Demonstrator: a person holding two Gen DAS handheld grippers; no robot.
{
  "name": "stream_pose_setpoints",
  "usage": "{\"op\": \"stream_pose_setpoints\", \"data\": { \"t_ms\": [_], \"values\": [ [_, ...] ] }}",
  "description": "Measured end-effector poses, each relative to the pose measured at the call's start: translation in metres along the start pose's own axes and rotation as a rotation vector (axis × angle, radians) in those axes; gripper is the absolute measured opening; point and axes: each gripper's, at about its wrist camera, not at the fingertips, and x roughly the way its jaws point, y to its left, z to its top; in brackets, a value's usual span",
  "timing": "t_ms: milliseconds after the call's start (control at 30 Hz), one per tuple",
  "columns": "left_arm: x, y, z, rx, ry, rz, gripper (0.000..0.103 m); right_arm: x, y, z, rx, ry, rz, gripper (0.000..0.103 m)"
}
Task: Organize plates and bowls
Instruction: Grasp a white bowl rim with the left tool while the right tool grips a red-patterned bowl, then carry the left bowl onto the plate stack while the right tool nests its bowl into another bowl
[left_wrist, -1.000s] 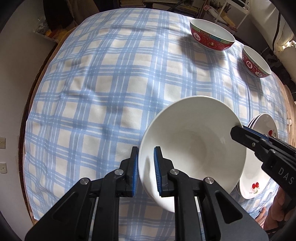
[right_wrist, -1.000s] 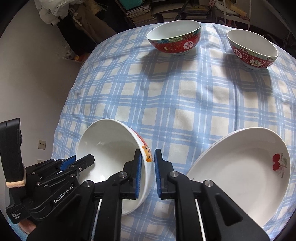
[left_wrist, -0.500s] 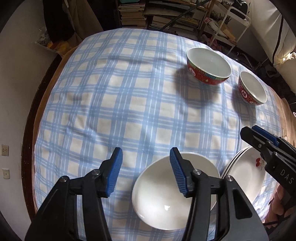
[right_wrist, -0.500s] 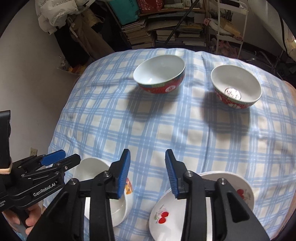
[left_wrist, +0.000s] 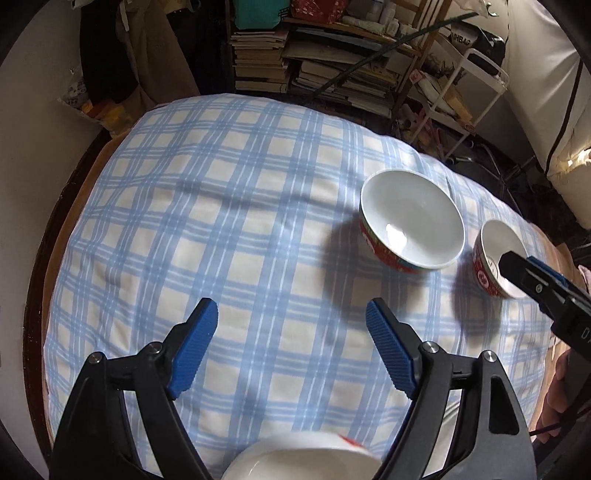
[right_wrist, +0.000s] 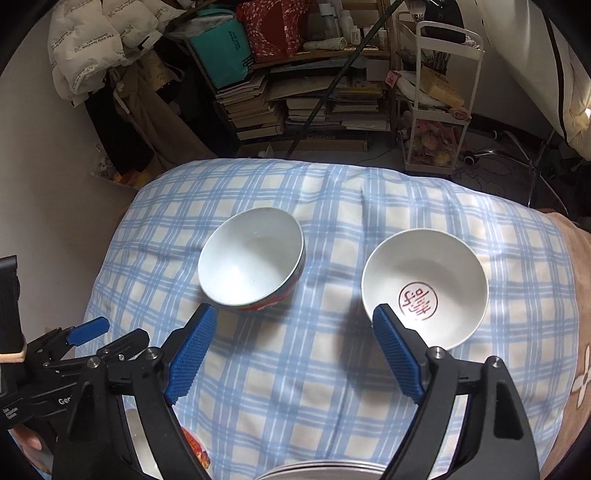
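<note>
My left gripper (left_wrist: 291, 308) hangs above the blue-checked tablecloth (left_wrist: 229, 229), its jaws opening with nothing between them. Below it, at the frame's bottom edge, sits a white bowl (left_wrist: 306, 458). My right gripper (right_wrist: 293, 310) is also opening and empty. A stack of white plates (right_wrist: 321, 472) shows just under it. Two red-sided bowls stand upright further back: the larger bowl (right_wrist: 251, 258) (left_wrist: 412, 218) and the smaller bowl (right_wrist: 424, 284) (left_wrist: 496, 254), which has a red seal mark inside. Each gripper appears in the other's view: the left gripper (right_wrist: 110, 334), the right gripper (left_wrist: 524, 275).
Beyond the table's far edge stand stacked books on shelves (right_wrist: 314, 107) and a white wire cart (right_wrist: 439, 110). The table's dark wooden rim (left_wrist: 40, 280) shows at the left. A brown cloth (right_wrist: 576, 332) lies at the right edge.
Both grippers let go of the white bowl's rim and opened wide. They pulled back and up, so the white bowl and plates slid to the bottom edges and the red bowls came nearer the middle.
</note>
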Motion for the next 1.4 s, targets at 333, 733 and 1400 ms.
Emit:
{"op": "stream_pose_setpoints", "data": {
  "t_ms": [333, 733, 1400],
  "values": [
    [0.034, -0.013, 0.041, -0.035, 0.031, -0.047, 0.081, 0.033, -0.017, 0.03, 0.017, 0.004, 0.019, 0.085],
    [0.083, -0.043, 0.045, -0.009, 0.146, -0.032, 0.052, 0.079, -0.021, 0.037, 0.052, 0.144, 0.081, 0.03],
    [0.055, -0.058, 0.027, 0.008, 0.147, -0.041, 0.01, 0.063, 0.003, 0.015, -0.013, 0.151, 0.069, 0.009]
  ]
}}
